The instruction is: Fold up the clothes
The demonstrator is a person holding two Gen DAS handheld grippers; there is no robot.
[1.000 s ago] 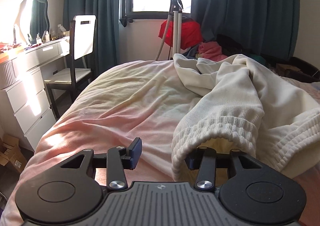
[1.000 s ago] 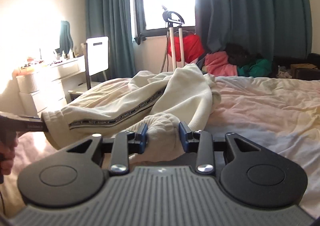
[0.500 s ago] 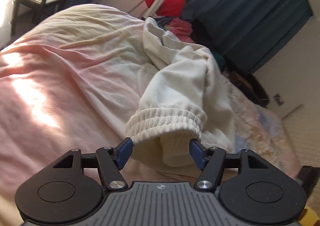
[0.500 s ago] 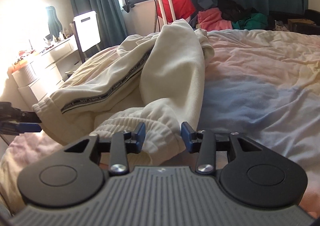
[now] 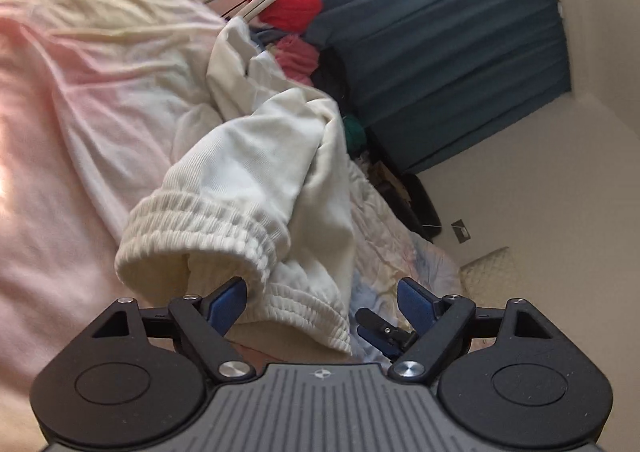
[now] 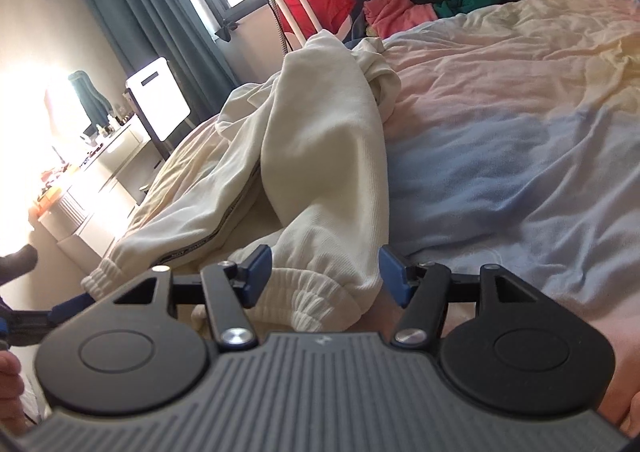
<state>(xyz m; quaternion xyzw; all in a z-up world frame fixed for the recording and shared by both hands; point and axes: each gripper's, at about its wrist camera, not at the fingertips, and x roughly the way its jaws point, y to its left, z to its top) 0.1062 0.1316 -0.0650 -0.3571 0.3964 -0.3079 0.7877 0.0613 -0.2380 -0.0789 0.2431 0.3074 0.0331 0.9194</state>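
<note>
1. The cream pants [image 6: 320, 156] lie rumpled along the bed [image 6: 520, 156], legs stretched toward the near edge, waist end bunched far off by the window.
2. The left gripper [image 5: 320, 300] is opening; one ribbed cuff [image 5: 200, 236] sits just ahead of and partly between its fingers, the left pad [image 5: 226, 302] touching cloth, the right one clear. It grasps nothing.
3. The right gripper [image 6: 324, 274] is opening too; the other cuff [image 6: 316, 296] lies slack between its fingers, released.
4. Judging by this, both cuffs have been set down at the near edge so the legs lie parallel, ready for folding.
5. The left view is tilted, so that gripper stands rolled.
</note>
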